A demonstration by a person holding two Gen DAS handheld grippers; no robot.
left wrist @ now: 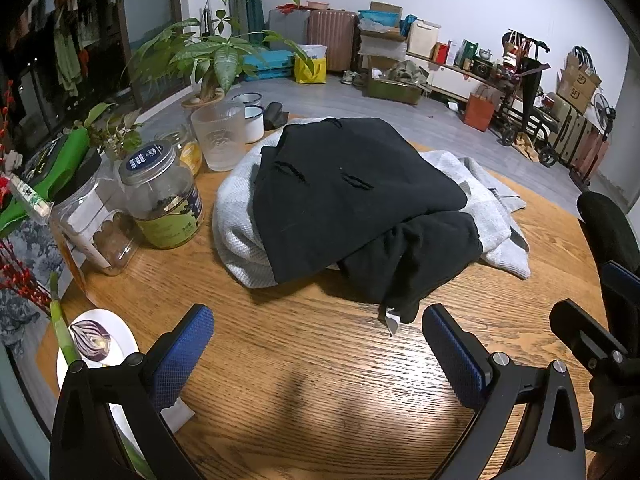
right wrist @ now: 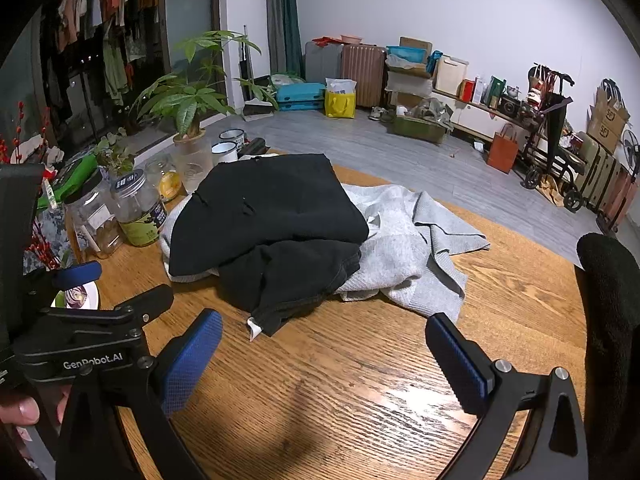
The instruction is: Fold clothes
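Left gripper (left wrist: 318, 344): blue-padded jaws spread wide, empty, over bare wooden table (left wrist: 320, 392). Right gripper (right wrist: 324, 354): likewise wide apart, empty. Black garment (left wrist: 352, 200): folded, mid-table, lying on crumpled grey knit sweater (right wrist: 404, 256). Lidded jars (left wrist: 160, 196), ribbed glass tumbler (left wrist: 219, 136): table's left edge. Halved red onion (left wrist: 94, 338) on white plate (left wrist: 120, 330).

Black garment (left wrist: 352, 196) folded atop crumpled grey sweater (left wrist: 486, 208).
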